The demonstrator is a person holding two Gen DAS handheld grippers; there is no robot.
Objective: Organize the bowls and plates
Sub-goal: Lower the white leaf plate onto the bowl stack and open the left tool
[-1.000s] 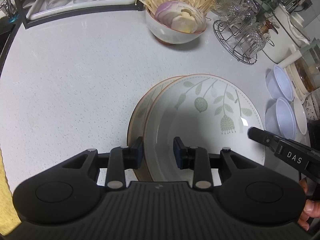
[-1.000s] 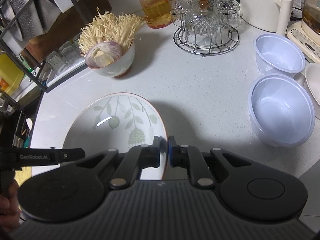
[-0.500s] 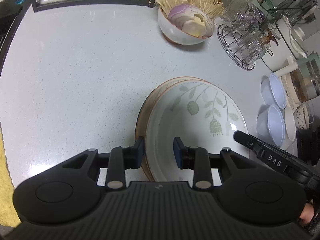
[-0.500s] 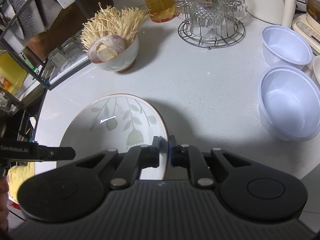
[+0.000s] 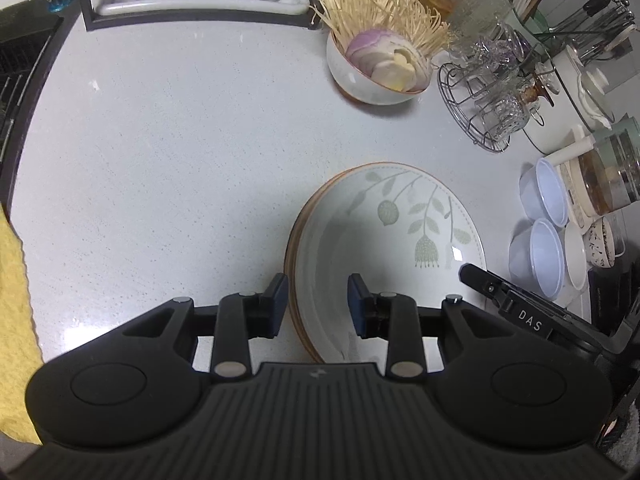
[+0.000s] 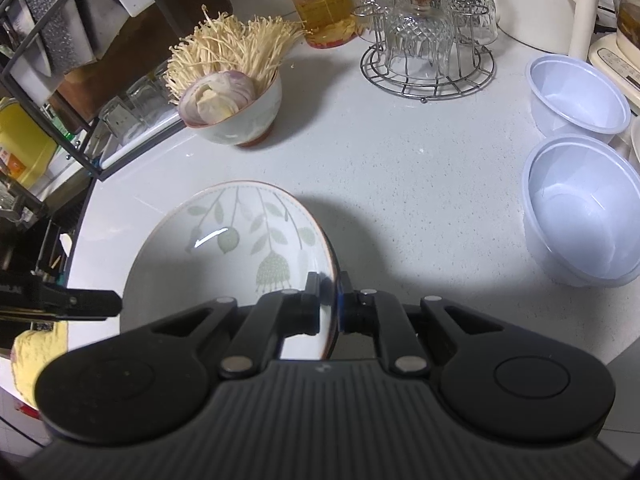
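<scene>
The leaf plate (image 6: pixel 224 264) sits right in front of the right gripper (image 6: pixel 329 304), which pinches its near rim. More plates (image 5: pixel 296 240) lie stacked under it. The left gripper (image 5: pixel 316 304) stands spread over their edge, not squeezing. Plates are probably hard, smooth, slippery and easy to break, so hold the rim firmly.
</scene>
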